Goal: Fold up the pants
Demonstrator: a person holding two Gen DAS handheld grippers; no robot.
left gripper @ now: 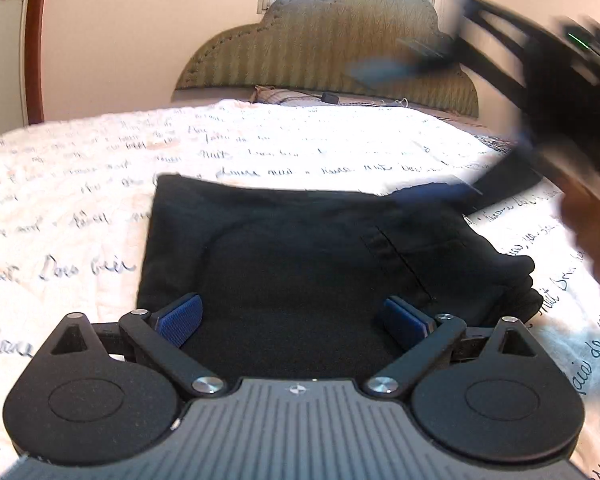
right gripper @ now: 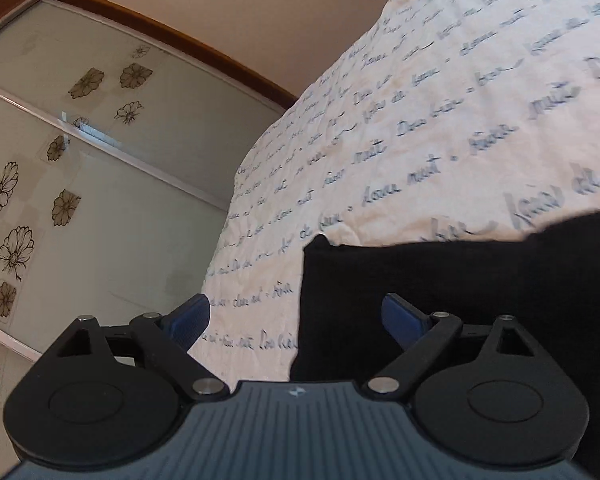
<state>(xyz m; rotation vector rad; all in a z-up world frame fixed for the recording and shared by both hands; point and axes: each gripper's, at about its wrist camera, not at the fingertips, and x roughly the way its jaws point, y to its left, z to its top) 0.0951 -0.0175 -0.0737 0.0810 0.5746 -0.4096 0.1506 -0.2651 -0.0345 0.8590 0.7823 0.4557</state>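
1. The pants (left gripper: 300, 256) were black, of plain dark cloth; they lay folded into a compact, roughly rectangular bundle.
2. They rested flat on the white bedspread, near the close edge of the bed; their far edge ran almost straight.
3. A seam crossed the right part; the right end bunched into rounded folds.

The pants (left gripper: 284, 248) are a dark, matt cloth, lying on a bed (left gripper: 80, 184) whose cover is soft white quilted fabric printed with script. Each tool, left (left gripper: 292, 318) and right (right gripper: 296, 320), is matt black plastic with shiny metal pins and ribbed blue pads (left gripper: 182, 318). The headboard (left gripper: 320, 40) is stitched fabric, and the wardrobe doors (right gripper: 100, 160) are smooth and glossy within a wooden frame.
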